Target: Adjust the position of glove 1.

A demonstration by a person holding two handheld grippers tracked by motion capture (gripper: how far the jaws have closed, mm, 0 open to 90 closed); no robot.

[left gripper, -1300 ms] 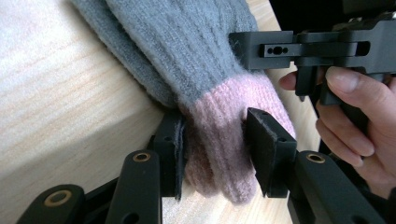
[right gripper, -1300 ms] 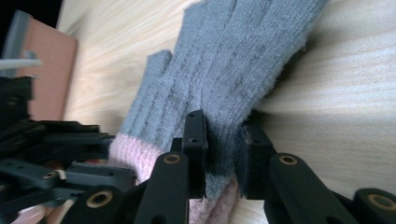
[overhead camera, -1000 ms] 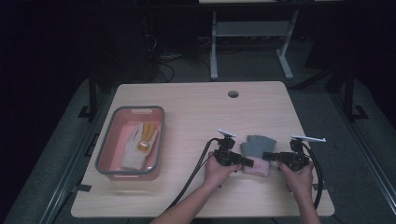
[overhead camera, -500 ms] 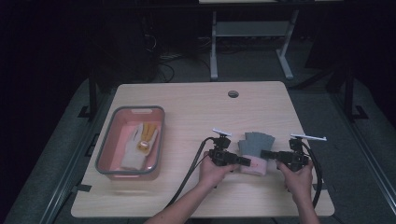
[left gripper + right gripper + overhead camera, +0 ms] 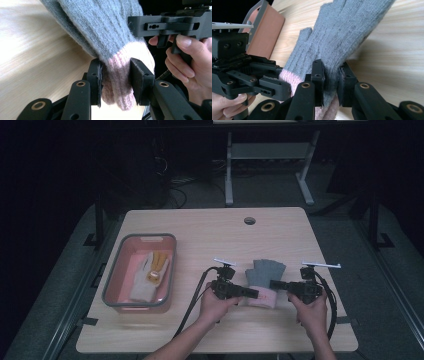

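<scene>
Grey knit with a pink cuff, that's the glove [image 5: 264,279] we're holding near the front edge of the desk [image 5: 210,227], fingers pointing away from us. From the high view, our left tool [image 5: 254,293] comes at the glove's cuff from its left side and our right tool [image 5: 274,283] meets the glove from its right, so the glove sits between the two. Well off to the glove's left sits a pink tray with a grey rim [image 5: 116,270], and inside it there's a white glove [image 5: 141,279] with a yellowish bit on top; we can't tell what that bit is.

Left gripper view: the left tool [image 5: 116,82] is clamped on the glove's pink cuff [image 5: 117,82], jaws squeezing the knit from both sides. Just past the glove is our right hand [image 5: 190,65] on the other tool's trigger.

Right gripper view: the right tool [image 5: 332,80] is pinched on the glove [image 5: 342,32] right where the grey knit begins above the cuff. The glove is lifted off the desk [image 5: 397,50] here, its shadow falling beneath it. Beyond the glove, the tray's wall [image 5: 265,30] shows at an angle.
</scene>
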